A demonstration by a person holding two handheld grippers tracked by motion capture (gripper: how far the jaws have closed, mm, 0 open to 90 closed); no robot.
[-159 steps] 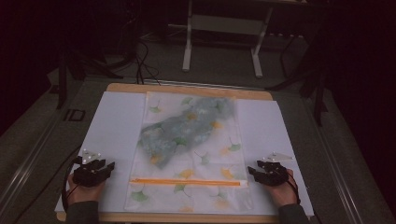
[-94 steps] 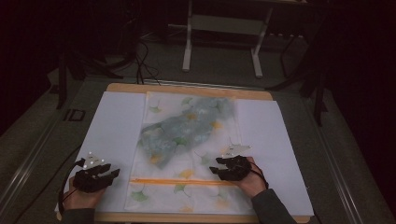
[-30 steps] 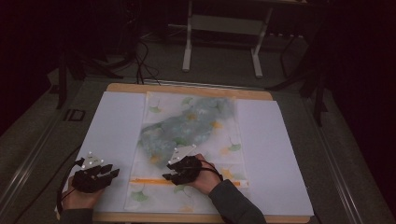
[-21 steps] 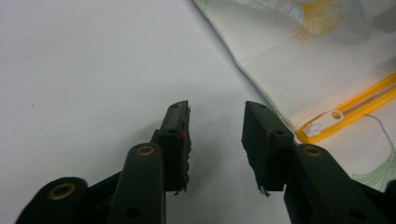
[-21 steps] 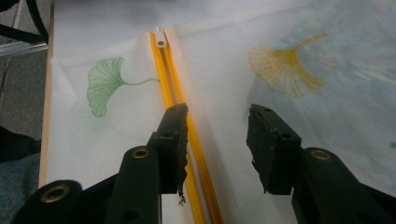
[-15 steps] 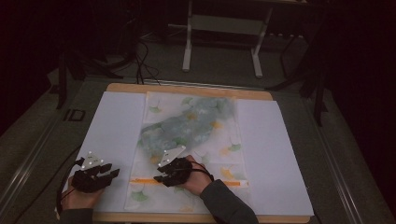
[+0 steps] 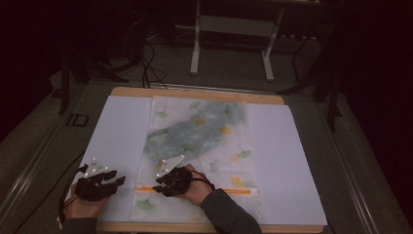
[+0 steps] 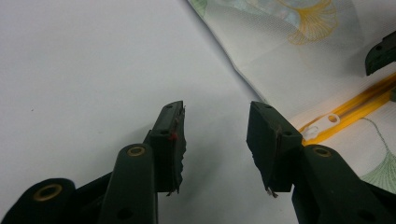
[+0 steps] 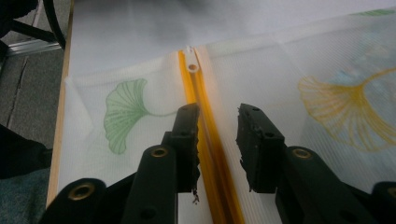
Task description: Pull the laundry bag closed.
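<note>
Looks like a lab/recording rig: dim room, wooden-edged table (image 7: 195,92) covered in white sheet (image 7: 287,161), grey floor with loose cables (image 7: 148,61), white metal stand legs (image 7: 231,41) behind.

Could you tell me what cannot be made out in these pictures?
- What the grey-green bundle inside the translucent leaf-printed zip bag is: high view, blurred by the bag.
- Whether the orange zipper is zipped shut: right gripper view, jaws straddle it.
- The white zipper pull: too small in the high view.
</note>
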